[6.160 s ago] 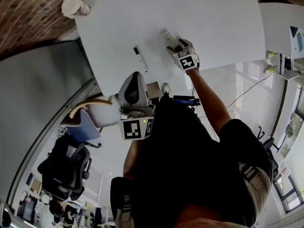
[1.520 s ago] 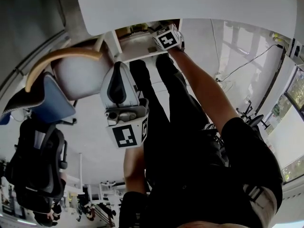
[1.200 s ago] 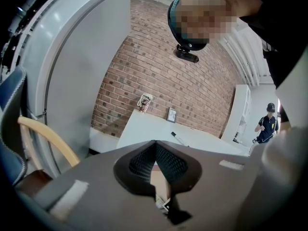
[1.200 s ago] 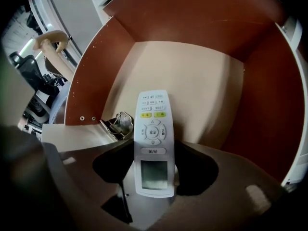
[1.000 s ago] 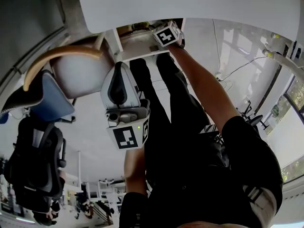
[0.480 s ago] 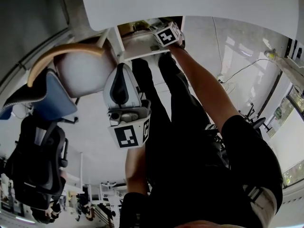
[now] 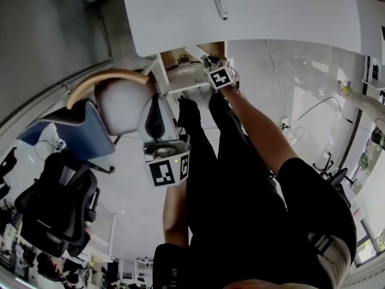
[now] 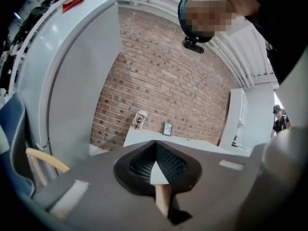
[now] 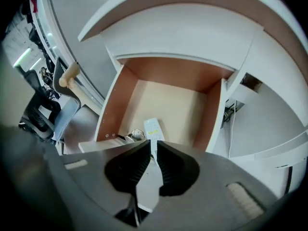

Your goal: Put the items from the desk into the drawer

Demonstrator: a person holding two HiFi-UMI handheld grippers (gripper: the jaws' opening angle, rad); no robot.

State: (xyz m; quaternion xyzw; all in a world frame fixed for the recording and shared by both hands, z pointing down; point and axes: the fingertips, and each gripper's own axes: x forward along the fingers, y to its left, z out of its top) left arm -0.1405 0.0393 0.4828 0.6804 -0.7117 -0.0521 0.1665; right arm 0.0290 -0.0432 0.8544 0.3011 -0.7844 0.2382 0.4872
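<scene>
A black-and-white marker (image 7: pixel 218 0) lies on the white desk (image 7: pixel 271 17). Under the desk edge the drawer (image 7: pixel 180 71) stands pulled out. In the right gripper view the drawer (image 9: pixel 168 100) holds a flat white item (image 9: pixel 153 128) and a small metallic thing (image 9: pixel 136 135) at its near edge. My right gripper (image 7: pixel 204 59) hangs over the drawer, pointing steeply down. The right gripper (image 9: pixel 154 146) has just been closing; only a slit is left and nothing is between the jaws. My left gripper (image 7: pixel 157 101) hovers lower left, well off the desk. The left gripper (image 8: pixel 155 144) is shut and empty.
A chair with a curved wooden arm (image 7: pixel 114 77) and blue seat (image 7: pixel 72 131) stands left of the drawer. A black office chair (image 7: pixel 57 209) sits further left. Cables (image 7: pixel 301 113) run across the floor at right. A cup (image 8: pixel 140 120) and a small frame (image 8: pixel 167 128) stand by the brick wall.
The right gripper has drawn up and back from the drawer. The left gripper has risen too. More of the desk top shows now, with the marker on it.
</scene>
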